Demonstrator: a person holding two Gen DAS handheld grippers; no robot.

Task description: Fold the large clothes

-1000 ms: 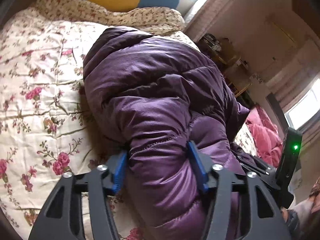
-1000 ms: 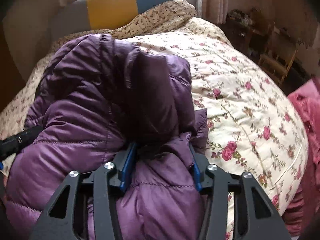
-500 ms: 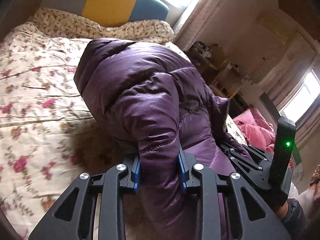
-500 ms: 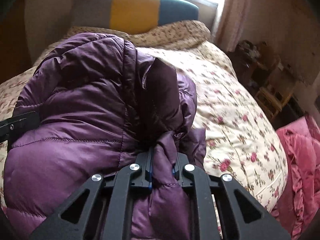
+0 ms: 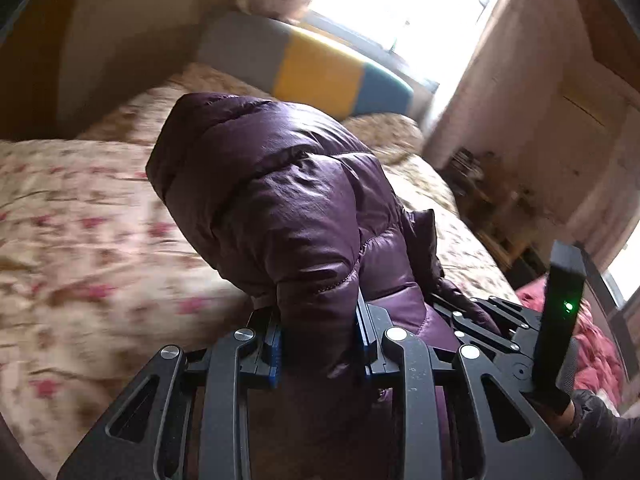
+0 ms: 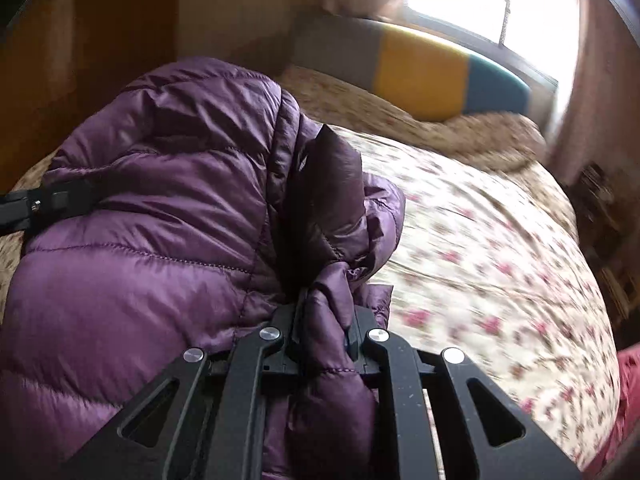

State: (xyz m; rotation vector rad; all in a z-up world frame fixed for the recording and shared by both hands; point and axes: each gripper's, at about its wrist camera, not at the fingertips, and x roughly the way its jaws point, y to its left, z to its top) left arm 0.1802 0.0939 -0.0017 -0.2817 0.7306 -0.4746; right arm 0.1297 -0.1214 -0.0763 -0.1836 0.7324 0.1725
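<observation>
I'm now lifting the purple down jacket [image 5: 288,208] up off the floral bedspread [image 5: 80,240], higher than a second ago. My left gripper [image 5: 318,338] and right gripper [image 6: 324,336] are both clamping bunched hem fabric, so I judge the fold-over is starting.

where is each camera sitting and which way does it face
Left wrist: on the left gripper, facing the striped headboard; its fingers pinch the purple quilted down jacket; the right gripper shows at right.
Right wrist: on the right gripper, facing the same way, pinching the jacket.
Shared: jacket, floral bedspread, headboard.
</observation>
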